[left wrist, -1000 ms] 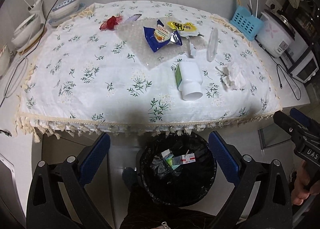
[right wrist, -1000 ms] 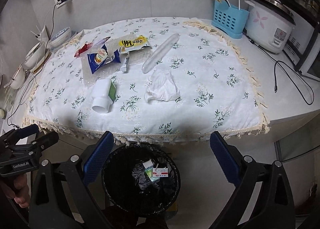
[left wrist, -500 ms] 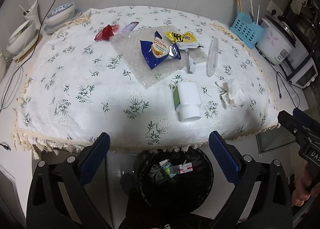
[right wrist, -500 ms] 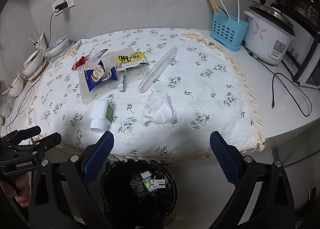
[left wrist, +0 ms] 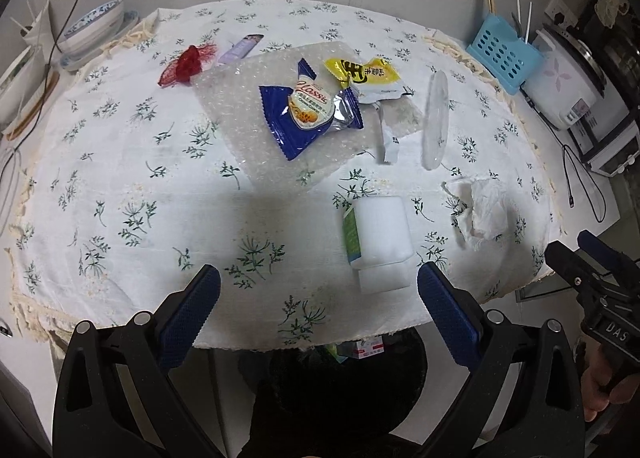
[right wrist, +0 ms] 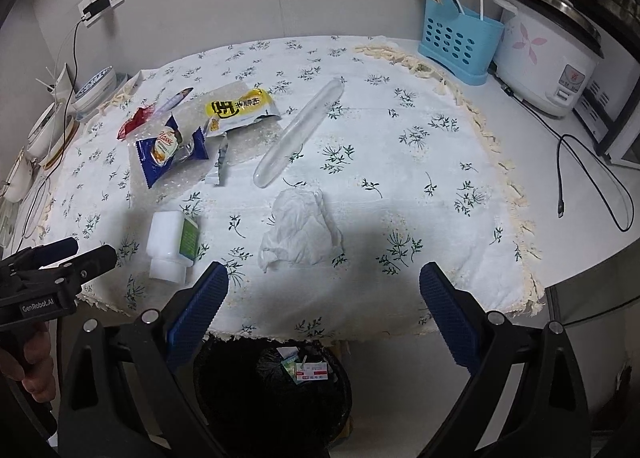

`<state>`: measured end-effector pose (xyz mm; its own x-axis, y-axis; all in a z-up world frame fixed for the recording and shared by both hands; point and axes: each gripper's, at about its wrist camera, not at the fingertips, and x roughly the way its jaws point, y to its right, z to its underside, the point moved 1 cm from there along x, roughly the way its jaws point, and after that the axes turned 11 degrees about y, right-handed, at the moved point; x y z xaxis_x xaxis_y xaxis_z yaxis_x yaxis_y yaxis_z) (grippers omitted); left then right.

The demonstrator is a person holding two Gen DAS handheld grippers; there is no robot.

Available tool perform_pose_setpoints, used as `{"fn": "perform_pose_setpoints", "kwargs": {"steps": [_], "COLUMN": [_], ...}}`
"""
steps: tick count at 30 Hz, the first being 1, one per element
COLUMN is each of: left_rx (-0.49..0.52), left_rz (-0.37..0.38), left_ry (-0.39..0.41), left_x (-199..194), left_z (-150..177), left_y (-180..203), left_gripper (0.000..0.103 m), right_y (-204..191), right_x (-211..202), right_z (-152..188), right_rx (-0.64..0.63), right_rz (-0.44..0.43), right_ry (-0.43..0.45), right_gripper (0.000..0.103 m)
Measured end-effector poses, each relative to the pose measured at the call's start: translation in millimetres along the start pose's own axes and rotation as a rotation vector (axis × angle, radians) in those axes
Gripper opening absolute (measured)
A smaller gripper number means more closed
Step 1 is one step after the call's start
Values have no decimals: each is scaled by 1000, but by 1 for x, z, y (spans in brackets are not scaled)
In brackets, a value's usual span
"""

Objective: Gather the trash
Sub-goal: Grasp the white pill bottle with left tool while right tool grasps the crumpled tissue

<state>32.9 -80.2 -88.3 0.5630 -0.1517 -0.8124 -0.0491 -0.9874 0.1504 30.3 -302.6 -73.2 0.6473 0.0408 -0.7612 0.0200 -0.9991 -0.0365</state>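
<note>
Trash lies on the floral tablecloth: a white bottle on its side, a crumpled tissue, a blue snack wrapper on bubble wrap, a yellow packet, a clear plastic tube and a red scrap. A black-lined bin with some trash inside stands under the front edge. My left gripper is open and empty, just before the bottle. My right gripper is open and empty, just before the tissue.
A blue utensil basket and a rice cooker stand at the back right, with a black cable on the counter. Bowls are stacked at the back left.
Both grippers have moved up and forward from above the bin toward the table. The trash on the cloth now looks nearer. Both stay open.
</note>
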Motion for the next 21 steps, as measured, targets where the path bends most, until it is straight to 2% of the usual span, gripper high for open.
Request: {"fn": "perform_pose_setpoints", "kwargs": {"steps": [3,7,12,16,21], "left_rx": [21,33,29,36,46], "left_rz": [10,17,27,26,21], "left_ry": [-24,-64,-106,-116,-130], "left_x": [16,38,58,66,72], "left_z": [-3,-4,-7,-9,-9], "left_y": [10,20,25,28,30], "left_gripper": [97,94,86,83,70], "right_y": [-2,-7,-12,-16,-19], "right_x": [17,39,62,78,87], "right_z": [-3,-7,-10,-12,-12], "right_rx": [-7,-12,-18,-17,-18], "right_rz": [-2,-15,-31,-44,-50], "right_ry": [-22,-54,-87,-114,-135], "right_gripper": [88,80,73,66,54]}}
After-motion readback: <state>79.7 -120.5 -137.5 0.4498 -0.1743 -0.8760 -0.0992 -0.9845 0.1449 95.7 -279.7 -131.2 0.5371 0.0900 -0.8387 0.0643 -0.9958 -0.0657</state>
